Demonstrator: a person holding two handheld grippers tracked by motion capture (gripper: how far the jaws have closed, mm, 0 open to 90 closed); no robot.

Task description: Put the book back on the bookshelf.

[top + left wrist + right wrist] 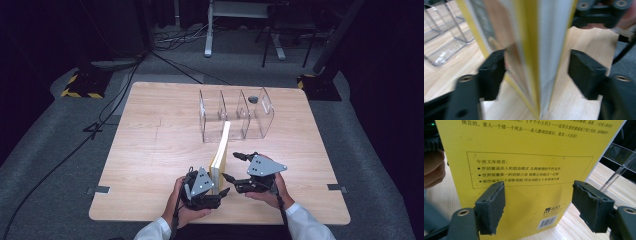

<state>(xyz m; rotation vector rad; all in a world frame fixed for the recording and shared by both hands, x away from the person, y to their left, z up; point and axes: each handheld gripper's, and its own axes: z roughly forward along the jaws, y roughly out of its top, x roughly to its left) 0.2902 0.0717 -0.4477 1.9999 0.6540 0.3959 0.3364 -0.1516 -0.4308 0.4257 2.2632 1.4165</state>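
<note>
Book: a yellow paperback (pixel 220 152) stands upright on the wooden table (pixel 150 150), between the two grippers, just in front of the organizer.
Left gripper: the left gripper (pixel 536 72) is spread wide, jaws either side of the book's edge; the left one seems to touch the cover.
Right gripper: the right gripper (pixel 539 205) is wide apart, facing the back cover with its barcode (pixel 547 222).
Organizer: a clear acrylic divider rack (pixel 235 116) with open compartments; a small dark object (pixel 253 99) sits near its right-hand section, though inside or behind it is unclear.
</note>
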